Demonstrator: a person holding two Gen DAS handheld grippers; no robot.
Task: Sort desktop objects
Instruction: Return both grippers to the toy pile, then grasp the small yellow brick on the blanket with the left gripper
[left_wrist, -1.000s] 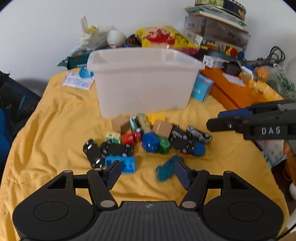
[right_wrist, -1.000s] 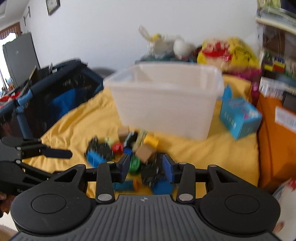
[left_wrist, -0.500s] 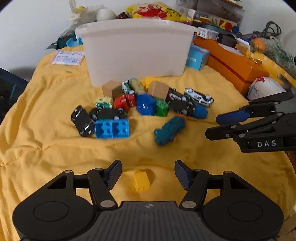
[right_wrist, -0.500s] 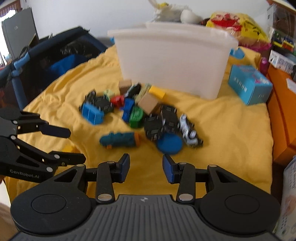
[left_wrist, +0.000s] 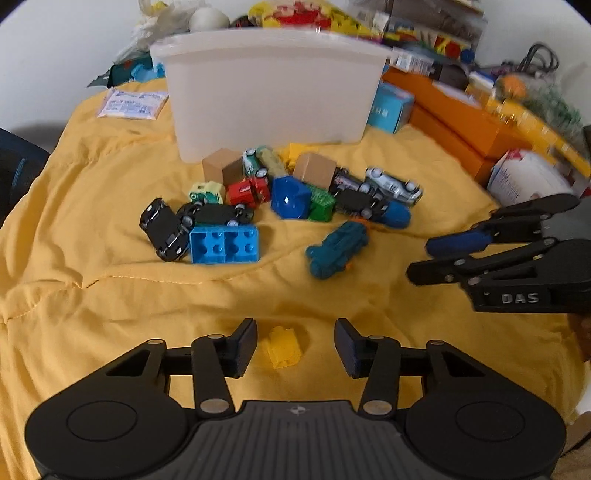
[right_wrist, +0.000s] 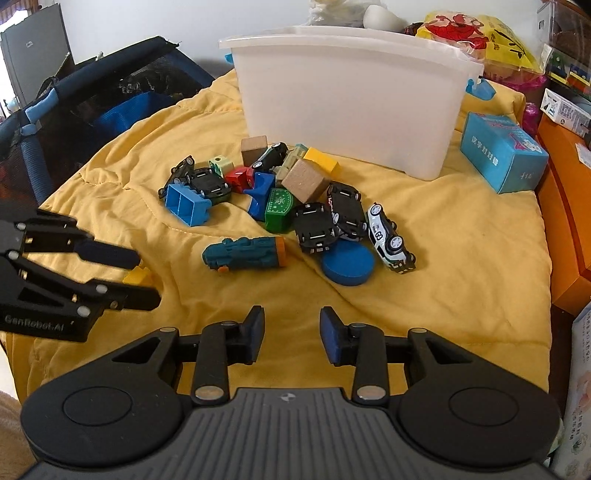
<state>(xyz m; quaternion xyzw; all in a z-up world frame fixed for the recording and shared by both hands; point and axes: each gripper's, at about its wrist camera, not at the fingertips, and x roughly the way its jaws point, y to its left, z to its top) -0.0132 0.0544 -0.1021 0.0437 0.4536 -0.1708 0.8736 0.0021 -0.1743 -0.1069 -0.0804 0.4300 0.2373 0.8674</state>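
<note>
Since a second ago the left claw (left_wrist: 295, 341) has drawn back from the toy pile, bringing a small yellow brick (left_wrist: 283, 348) into sight between its tips; the right claw (right_wrist: 291, 334) has retreated too.

Left wrist view: the left claw is wide open and grips nothing. The yellow brick lies on the yellow quilt (left_wrist: 92, 295) between the fingers, touching neither. It looks like light, rigid plastic, probably slick, so its flat opposite sides seem the best hold. The soft quilt may give under a push. The white bin (left_wrist: 269, 92) stands behind the pile.

Right wrist view: the right claw is open and empty, well short of the teal train (right_wrist: 244, 254) and the blue disc (right_wrist: 347, 263). The train is stiff and long, so I would pinch it across its middle.
</note>
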